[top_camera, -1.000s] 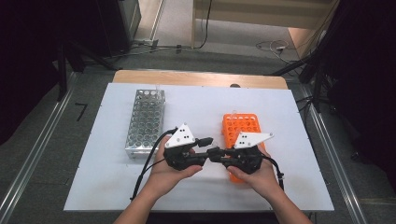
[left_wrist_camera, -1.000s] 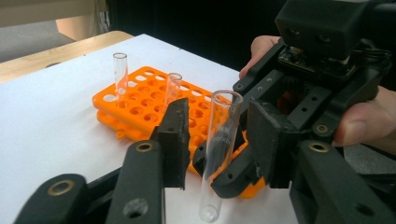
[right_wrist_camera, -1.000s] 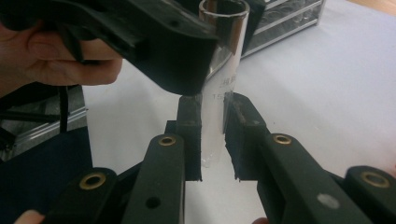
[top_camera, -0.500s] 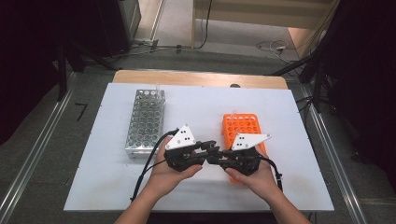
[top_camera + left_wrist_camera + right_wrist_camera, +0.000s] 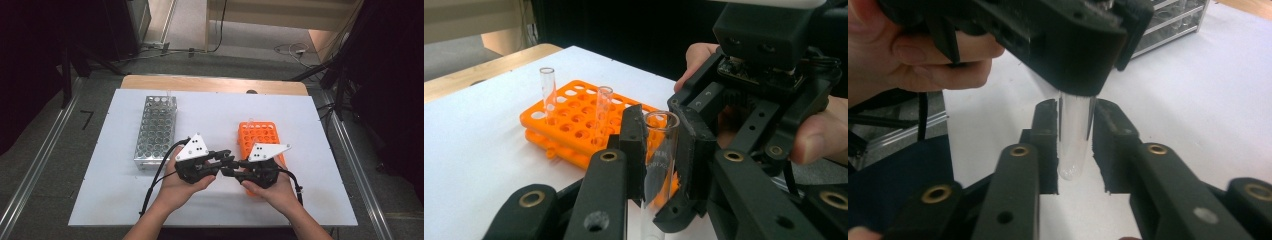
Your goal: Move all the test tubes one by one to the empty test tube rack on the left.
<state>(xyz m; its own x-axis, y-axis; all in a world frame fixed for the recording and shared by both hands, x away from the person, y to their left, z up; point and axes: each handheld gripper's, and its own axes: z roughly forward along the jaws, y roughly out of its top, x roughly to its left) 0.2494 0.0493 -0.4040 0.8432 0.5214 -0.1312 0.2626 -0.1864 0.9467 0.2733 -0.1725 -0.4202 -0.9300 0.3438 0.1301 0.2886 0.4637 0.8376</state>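
Note:
A clear test tube (image 5: 660,150) stands upright between the two grippers, above the white table. My left gripper (image 5: 661,155) is shut on its upper part, just under the rim. In the right gripper view the tube's rounded lower end (image 5: 1074,135) sits between the pads of my right gripper (image 5: 1075,150). Those jaws have just been opening, and a thin gap shows on each side of the glass. In the high view the left gripper (image 5: 225,157) and the right gripper (image 5: 229,171) meet tip to tip near the table's front.
An orange tube rack (image 5: 260,135) lies behind the right hand; it holds two upright tubes (image 5: 547,90). A metal rack (image 5: 156,127) stands at the left. The white table (image 5: 215,115) ends close behind the hands at a wooden edge.
The two grippers' tips have drawn together around the tube. Both hands have stayed in place.

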